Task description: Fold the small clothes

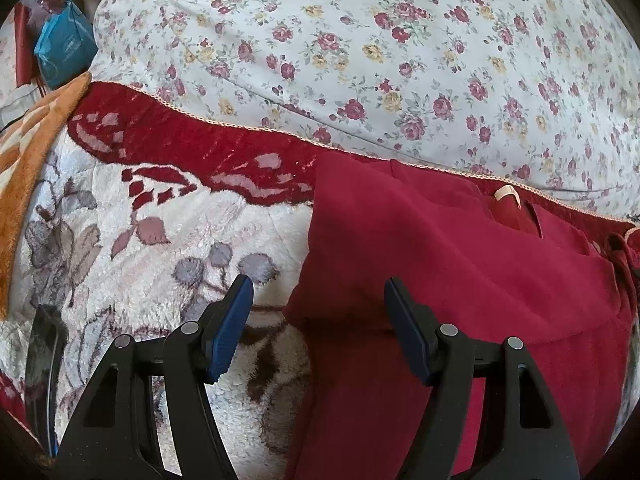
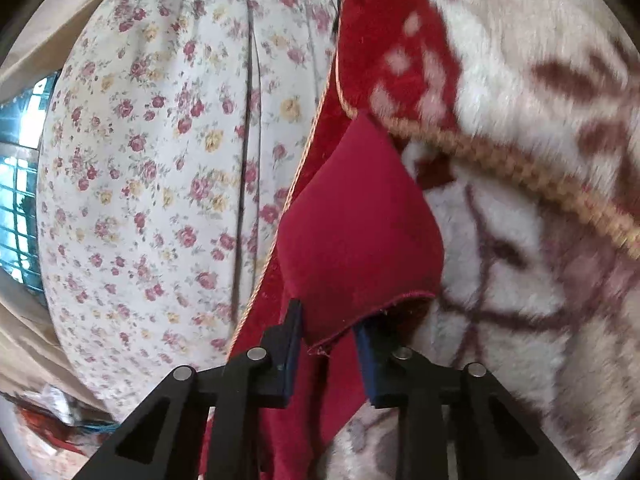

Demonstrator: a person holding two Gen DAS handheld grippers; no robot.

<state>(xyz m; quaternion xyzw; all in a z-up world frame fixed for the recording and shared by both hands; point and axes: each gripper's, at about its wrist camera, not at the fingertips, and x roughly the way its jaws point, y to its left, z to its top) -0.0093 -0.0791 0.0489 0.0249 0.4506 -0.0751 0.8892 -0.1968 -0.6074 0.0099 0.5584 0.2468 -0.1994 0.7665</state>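
Note:
A small dark red garment (image 1: 460, 280) lies on a fluffy white and red blanket (image 1: 160, 248), with a pale loop near its far edge. My left gripper (image 1: 318, 304) is open and empty, hovering above the garment's left edge. In the right wrist view a hemmed flap of the same red garment (image 2: 356, 232) sits between the fingers of my right gripper (image 2: 330, 328), and its hem edge lies at the fingertips. The jaws stand close together on the cloth and hold the flap lifted off the blanket (image 2: 520, 260).
A floral sheet (image 1: 360, 48) covers the bed beyond the blanket's corded edge. An orange towel (image 1: 28, 152) lies at the left, with a blue bag (image 1: 64, 48) behind it. A window grille (image 2: 20, 184) shows at the right wrist view's left.

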